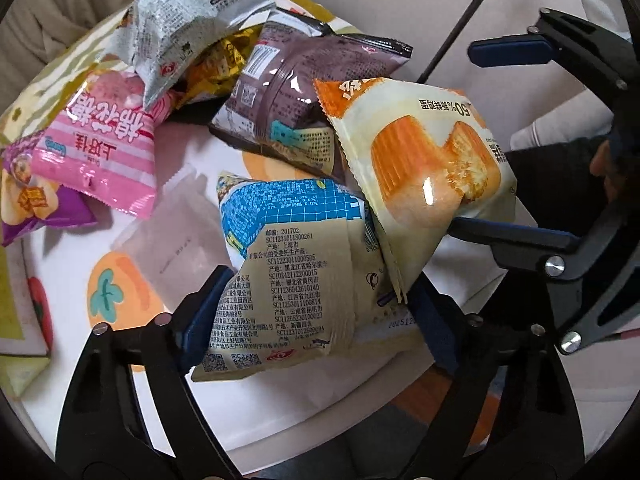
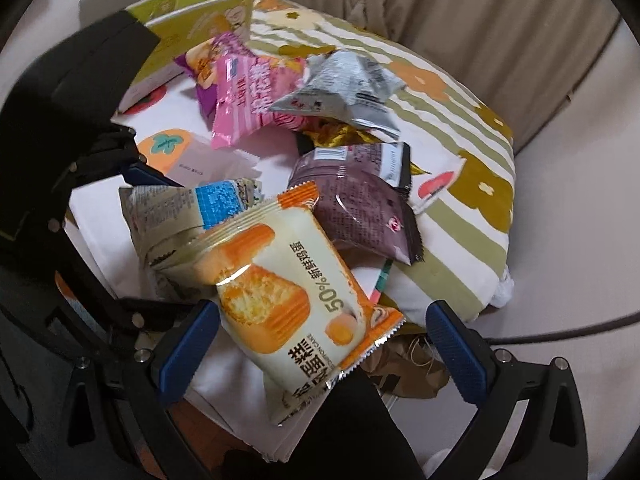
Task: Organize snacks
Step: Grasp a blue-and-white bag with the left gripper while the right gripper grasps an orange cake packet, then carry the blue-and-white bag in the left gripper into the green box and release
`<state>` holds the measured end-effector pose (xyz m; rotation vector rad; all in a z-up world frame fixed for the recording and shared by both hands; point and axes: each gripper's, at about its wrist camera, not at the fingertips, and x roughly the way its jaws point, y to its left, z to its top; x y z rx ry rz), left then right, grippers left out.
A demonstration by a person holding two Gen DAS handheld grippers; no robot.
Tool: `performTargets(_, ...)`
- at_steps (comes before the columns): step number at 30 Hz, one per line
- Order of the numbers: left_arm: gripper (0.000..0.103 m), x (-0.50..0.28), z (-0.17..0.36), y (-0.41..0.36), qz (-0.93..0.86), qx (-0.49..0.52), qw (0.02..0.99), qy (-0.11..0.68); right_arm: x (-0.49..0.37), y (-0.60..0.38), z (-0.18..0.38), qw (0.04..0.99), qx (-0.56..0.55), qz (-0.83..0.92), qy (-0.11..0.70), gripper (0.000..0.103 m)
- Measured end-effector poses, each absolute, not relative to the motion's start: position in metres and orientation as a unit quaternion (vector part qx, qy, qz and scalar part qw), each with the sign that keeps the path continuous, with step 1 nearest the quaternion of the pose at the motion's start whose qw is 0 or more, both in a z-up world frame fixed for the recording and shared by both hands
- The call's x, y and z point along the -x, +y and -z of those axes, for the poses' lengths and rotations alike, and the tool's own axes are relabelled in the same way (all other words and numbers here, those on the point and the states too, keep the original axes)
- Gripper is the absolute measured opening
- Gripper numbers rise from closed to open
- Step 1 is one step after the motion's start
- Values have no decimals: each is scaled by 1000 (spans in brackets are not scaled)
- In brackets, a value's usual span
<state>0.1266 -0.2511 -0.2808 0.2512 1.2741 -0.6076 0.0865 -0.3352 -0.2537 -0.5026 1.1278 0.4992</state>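
Observation:
A beige-and-blue snack packet (image 1: pixel 288 280) (image 2: pixel 176 212) sits between the fingers of my left gripper (image 1: pixel 320 312) (image 2: pixel 184 244), whose blue pads touch both of its sides. An orange cake packet (image 1: pixel 432 160) (image 2: pixel 288 304) leans on it. My right gripper (image 2: pixel 324 348) (image 1: pixel 464 136) stands open around the cake packet, with a clear gap at one pad. Behind lie a brown packet (image 1: pixel 304 92) (image 2: pixel 360 208), a pink marshmallow packet (image 1: pixel 104 148) (image 2: pixel 244 100) and a silver packet (image 1: pixel 180 24) (image 2: pixel 344 92).
Everything rests on a persimmon-print cloth (image 1: pixel 120 292) (image 2: pixel 460 148) over a cushion. A purple packet (image 1: pixel 28 200), a gold wrapper (image 1: pixel 216 68) and a translucent packet (image 1: pixel 172 232) lie nearby. A green box (image 2: pixel 192 16) stands at the back. A brown paper bag (image 2: pixel 404 364) and a cable (image 2: pixel 560 332) lie below.

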Motion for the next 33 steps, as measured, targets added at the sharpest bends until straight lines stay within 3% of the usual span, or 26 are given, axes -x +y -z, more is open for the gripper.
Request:
performTargets(5, 76, -132, 284, -241, 291, -98, 745, 592, -88, -329, 262, 773, 244, -255, 527, 103)
performTargets(15, 74, -140, 280, -227, 301, -91, 742, 592, -86, -320, 280, 756, 269, -262, 536, 103)
performTargets(18, 74, -139, 276, -226, 302, -92, 743, 590, -88, -322, 278, 760, 259, -260, 537, 90)
performTargets(22, 74, -137, 271, -223, 300, -89, 747, 586, -87, -327, 272, 768, 242, -251, 537, 83)
performTargets(33, 74, -125, 229, -201, 289, -71, 779, 552, -79, -326, 233, 799, 190, -232, 521, 80)
